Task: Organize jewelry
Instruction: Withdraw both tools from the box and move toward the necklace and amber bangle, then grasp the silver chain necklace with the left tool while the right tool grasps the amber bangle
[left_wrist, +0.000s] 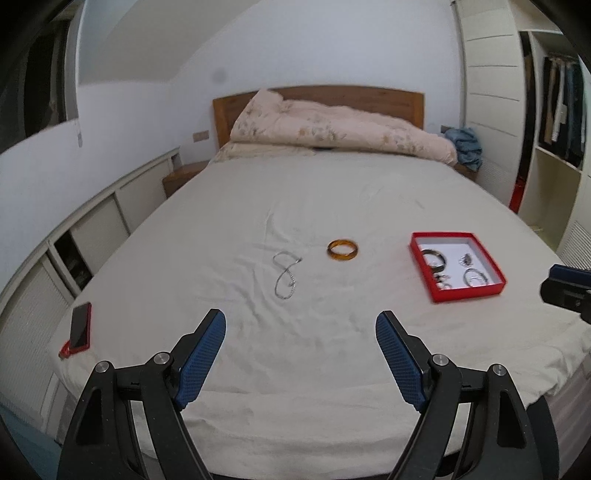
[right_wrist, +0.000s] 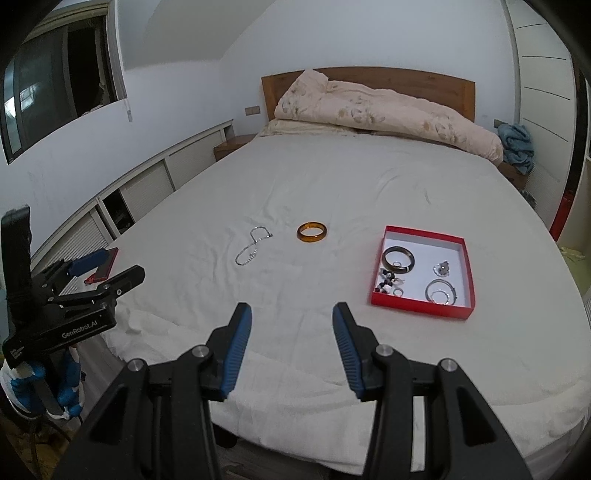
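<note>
A silver chain (left_wrist: 285, 275) (right_wrist: 252, 245) lies looped on the white sheet, with an amber bangle (left_wrist: 342, 250) (right_wrist: 311, 232) just to its right. Further right sits a red box (left_wrist: 457, 265) (right_wrist: 424, 270) with a white floor, holding a dark bangle (right_wrist: 398, 259), beads and several silver pieces. My left gripper (left_wrist: 301, 325) hangs over the bed's near edge, open and empty, well short of the chain. My right gripper (right_wrist: 292, 317) is also open with nothing between its blue pads, short of the bangle and box. The left gripper (right_wrist: 105, 264) shows at the right wrist view's left edge.
A phone in a red case (left_wrist: 80, 326) lies near the bed's left edge. A folded floral quilt (left_wrist: 332, 129) and a wooden headboard sit at the far end. Low cabinets run along the left wall, and a wardrobe (left_wrist: 554, 110) stands on the right.
</note>
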